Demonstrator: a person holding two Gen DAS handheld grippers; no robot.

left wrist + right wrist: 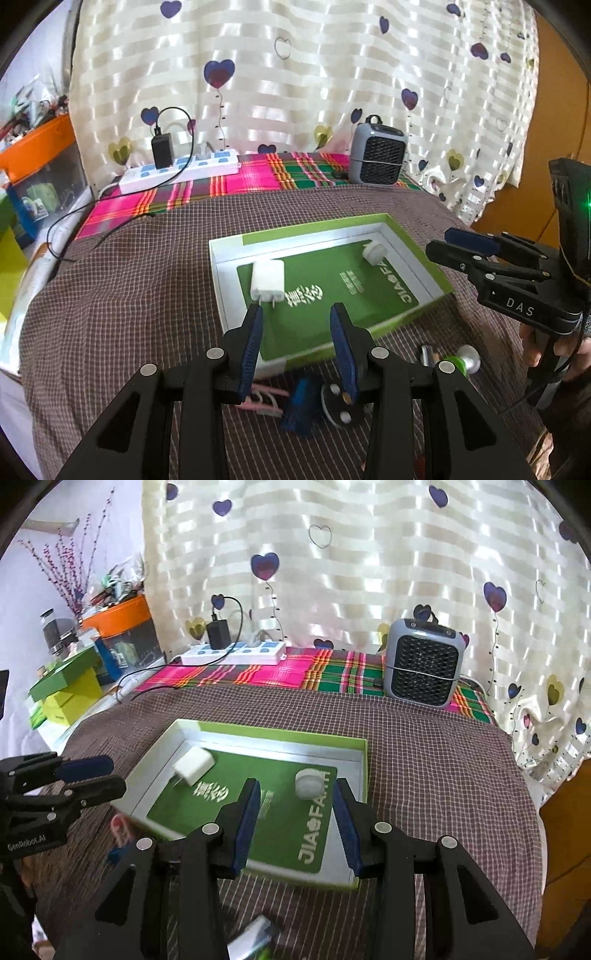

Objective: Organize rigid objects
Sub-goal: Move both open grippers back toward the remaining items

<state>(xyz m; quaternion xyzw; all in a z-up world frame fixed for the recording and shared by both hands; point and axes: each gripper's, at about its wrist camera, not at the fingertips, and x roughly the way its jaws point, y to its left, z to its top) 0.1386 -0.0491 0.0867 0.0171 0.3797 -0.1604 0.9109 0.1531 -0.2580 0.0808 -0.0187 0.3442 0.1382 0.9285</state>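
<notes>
Shallow green-rimmed box lid/tray point(424, 254) sits mid-table on the brown checked cloth point(129, 295), its floor green w/ white lettering. Inside it, a white wall charger point(267, 280) lies at about 10 o'clock of the tray floor, prongs pointing toward the near edge; a small white round cap-like piece point(373, 252) sits at about 2 o'clock, close to the far-right inner wall. The two are well apart. Left gripper point(297, 321) hovers over the tray's near edge, jaws spread wide, nothing between the blue pads; the charger's prongs are just beyond its left fingertip. Right gripper point(295, 799) hangs over the tray too, jaws also apart & empty, w/ the round piece point(310, 783) showing just beyond the gap, nearer the right finger. From the left wrist cam the right gripper point(448, 243) comes in at 3 o'clock, beside the tray's right rim. On the cloth near the tray's front edge, at 6 o'clock: a pink clip-like item point(264, 400), a blue block point(301, 404), a black disc w/ white dots point(338, 404), and toward 4 o'clock a silver knob w/ a green bit point(467, 358). At 12 o'clock, by the heart-print curtain point(295, 74): white power strip point(184, 168) w/ a black adapter point(162, 149) plugged in, & a small grey heater point(378, 155) on the plaid cloth point(258, 173).
</notes>
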